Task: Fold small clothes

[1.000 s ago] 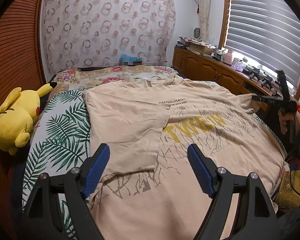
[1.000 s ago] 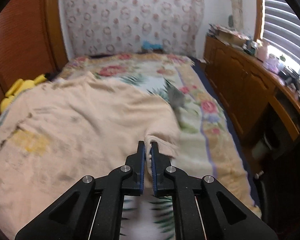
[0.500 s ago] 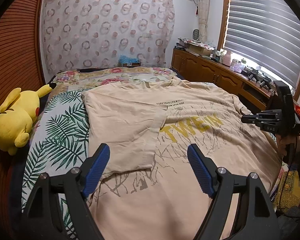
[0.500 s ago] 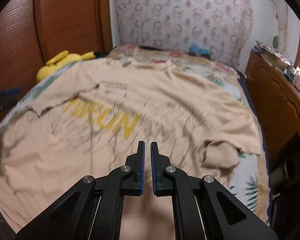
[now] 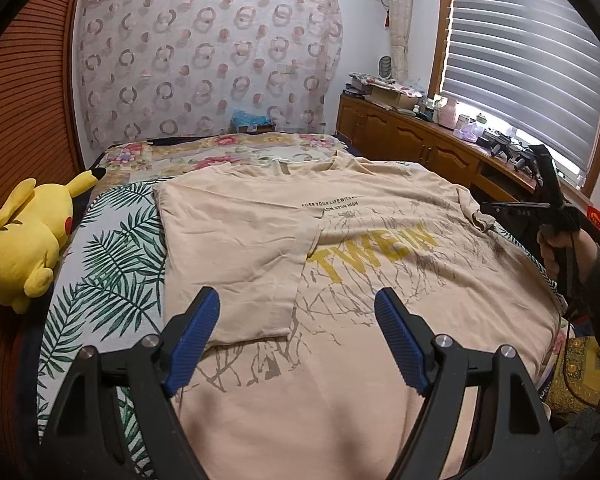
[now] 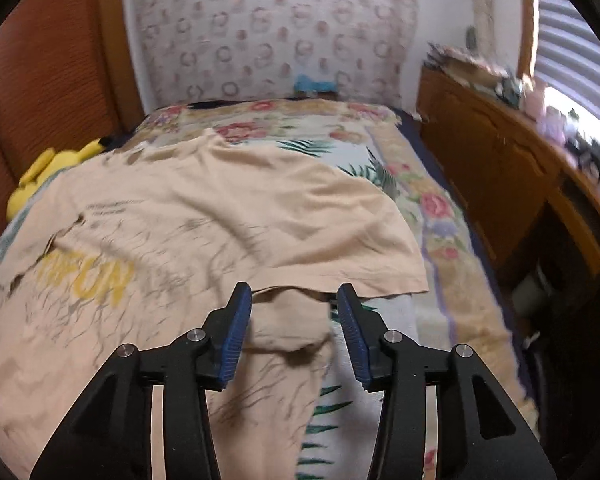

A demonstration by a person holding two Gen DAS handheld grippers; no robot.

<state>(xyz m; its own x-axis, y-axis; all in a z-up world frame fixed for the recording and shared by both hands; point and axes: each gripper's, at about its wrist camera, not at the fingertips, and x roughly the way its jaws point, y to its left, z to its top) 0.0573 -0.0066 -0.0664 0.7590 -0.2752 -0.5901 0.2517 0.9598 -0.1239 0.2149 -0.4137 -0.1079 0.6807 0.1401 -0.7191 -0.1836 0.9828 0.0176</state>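
Sleeve [image 6: 288, 328] of beige printed cotton T-shirt [image 5: 340, 280] bunched between right gripper [image 6: 294, 332] fingers, jaws opening for pickup; left gripper [image 5: 296, 336] fingers wide, empty, above shirt's folded side.

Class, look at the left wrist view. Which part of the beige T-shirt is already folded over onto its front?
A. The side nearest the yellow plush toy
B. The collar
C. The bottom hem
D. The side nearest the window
A: the T-shirt has a flap lying over its print on the side by the plush toy; the other parts lie unfolded.
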